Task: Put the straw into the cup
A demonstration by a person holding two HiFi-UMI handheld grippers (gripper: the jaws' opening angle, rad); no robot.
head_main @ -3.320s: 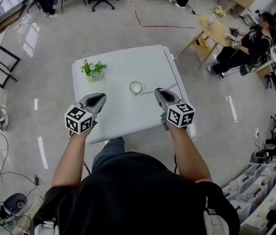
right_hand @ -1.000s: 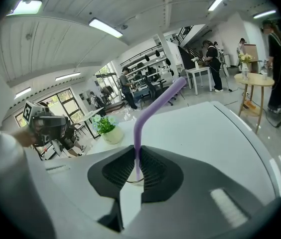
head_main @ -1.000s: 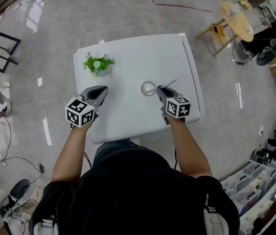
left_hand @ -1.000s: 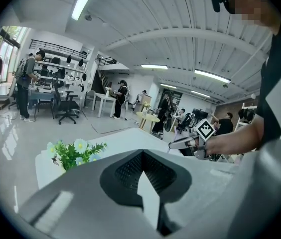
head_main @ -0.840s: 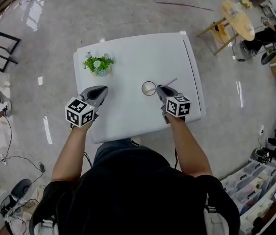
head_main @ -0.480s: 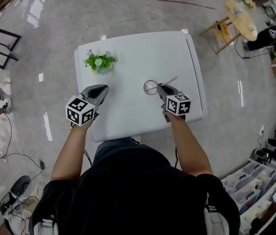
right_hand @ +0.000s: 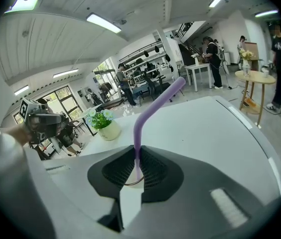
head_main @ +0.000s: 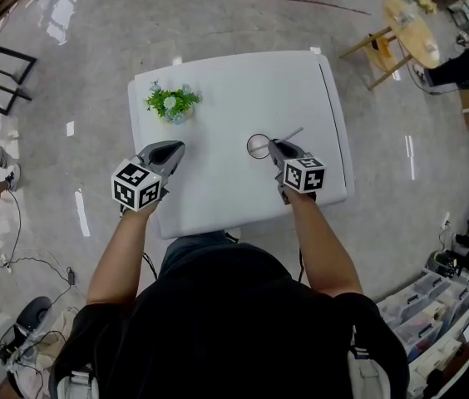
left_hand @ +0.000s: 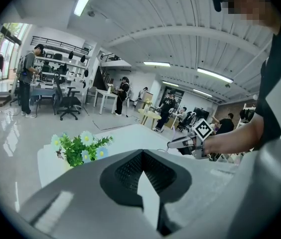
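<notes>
A purple bendy straw (right_hand: pixel 153 106) stands between the jaws of my right gripper (right_hand: pixel 136 176), which is shut on its lower part; its bent top leans up and to the right. Just below the jaws shows the rim of the cup (right_hand: pixel 126 183). In the head view the round white cup (head_main: pixel 257 146) stands mid-table, the right gripper (head_main: pixel 273 145) sits at its right edge, and the straw (head_main: pixel 291 134) sticks out to the right. Whether the straw's tip is inside the cup I cannot tell. My left gripper (head_main: pixel 170 148) hovers at the table's left, shut and holding nothing.
A small pot of green leaves and pale flowers (head_main: pixel 172 103) stands at the back left of the white table (head_main: pixel 243 81). A round wooden side table (head_main: pixel 409 32) and seated people are off to the right, and bins stand at the lower right.
Since the earliest frame my right gripper has carried the straw left, up to the cup. Over the last second both grippers hold still; only the head view has shifted slightly.
</notes>
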